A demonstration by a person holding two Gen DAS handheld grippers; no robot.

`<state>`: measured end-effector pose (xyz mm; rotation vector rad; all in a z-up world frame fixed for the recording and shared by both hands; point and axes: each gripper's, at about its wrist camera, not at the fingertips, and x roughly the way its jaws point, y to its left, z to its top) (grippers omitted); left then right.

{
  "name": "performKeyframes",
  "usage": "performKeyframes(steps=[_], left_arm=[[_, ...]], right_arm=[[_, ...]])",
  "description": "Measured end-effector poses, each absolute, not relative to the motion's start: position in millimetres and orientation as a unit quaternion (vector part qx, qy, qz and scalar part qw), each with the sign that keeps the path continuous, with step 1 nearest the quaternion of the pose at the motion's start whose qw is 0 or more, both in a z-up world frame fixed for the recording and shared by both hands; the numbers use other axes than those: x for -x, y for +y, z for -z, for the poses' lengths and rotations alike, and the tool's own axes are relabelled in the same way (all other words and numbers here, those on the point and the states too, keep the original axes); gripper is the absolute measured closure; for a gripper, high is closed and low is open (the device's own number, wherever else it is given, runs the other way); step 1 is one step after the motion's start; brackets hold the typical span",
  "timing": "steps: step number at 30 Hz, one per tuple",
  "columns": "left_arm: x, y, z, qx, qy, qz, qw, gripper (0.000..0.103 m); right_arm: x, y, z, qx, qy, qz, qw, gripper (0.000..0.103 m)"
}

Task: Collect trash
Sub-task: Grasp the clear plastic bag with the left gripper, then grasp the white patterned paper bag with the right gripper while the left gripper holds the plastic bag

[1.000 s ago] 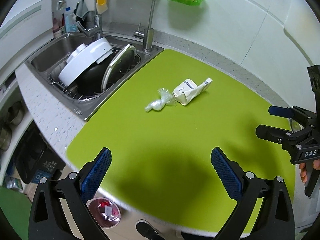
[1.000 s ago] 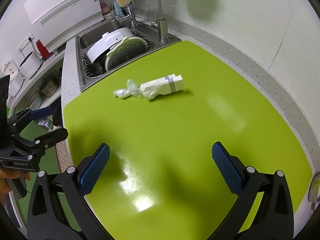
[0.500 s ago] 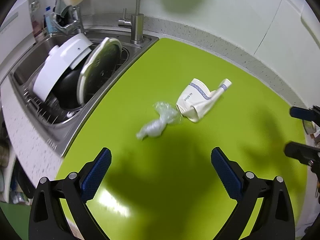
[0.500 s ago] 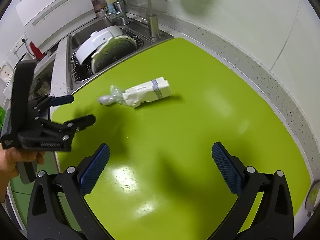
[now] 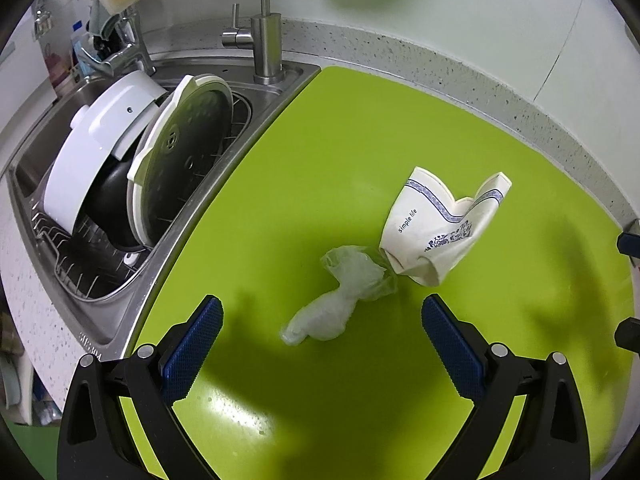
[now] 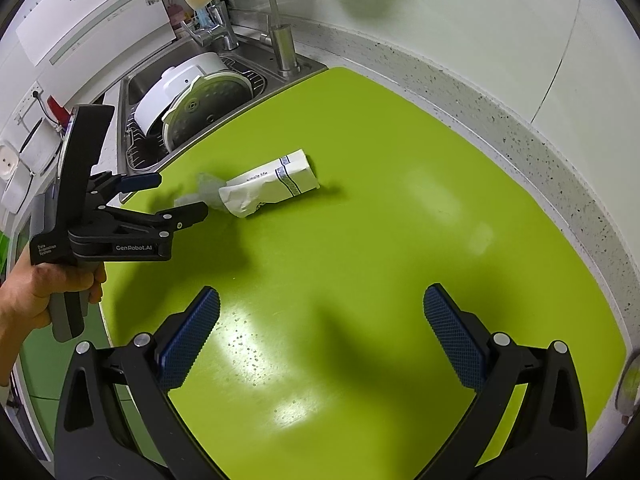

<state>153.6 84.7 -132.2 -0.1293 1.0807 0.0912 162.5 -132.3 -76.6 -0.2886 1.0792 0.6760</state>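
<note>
- We held the left gripper [image 5: 320, 332] spread wide and empty, the plastic wad [image 5: 340, 296] lying between its fingers.
- The crushed cup [image 5: 436, 232] touched the wad at two o'clock on the green mat [image 5: 400, 140].
- Our right gripper [image 6: 320, 320] was also spread, empty, well apart from both.

Green mat [image 5: 360, 160] lying on speckled bench [image 5: 460, 64], white pot [image 5: 100, 152] and lid [image 5: 180, 160] leaning in sink rack [image 5: 80, 264], tap [image 5: 266, 40] standing behind
</note>
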Motion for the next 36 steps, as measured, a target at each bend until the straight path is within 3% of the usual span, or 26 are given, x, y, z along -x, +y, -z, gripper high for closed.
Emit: performKeyframes(steps=[10,17,36], left_arm=[[-155.8,80.0,143.0,0.049,0.532,-0.031,0.845,0.069],[-152.2,80.2,140.2,0.057,0.529,-0.026,0.847,0.077],[-106.6,88.0,101.6,0.093,0.497,-0.052,0.861,0.077]], right_arm=[[-163.7,-130.0,77.3,0.135,0.504,-0.315,0.793,0.003],[-163.7,-127.3,79.0,0.135,0.504,-0.316,0.792,0.003],[-180.9,-81.4,91.0,0.179,0.495,-0.343,0.778,0.003]])
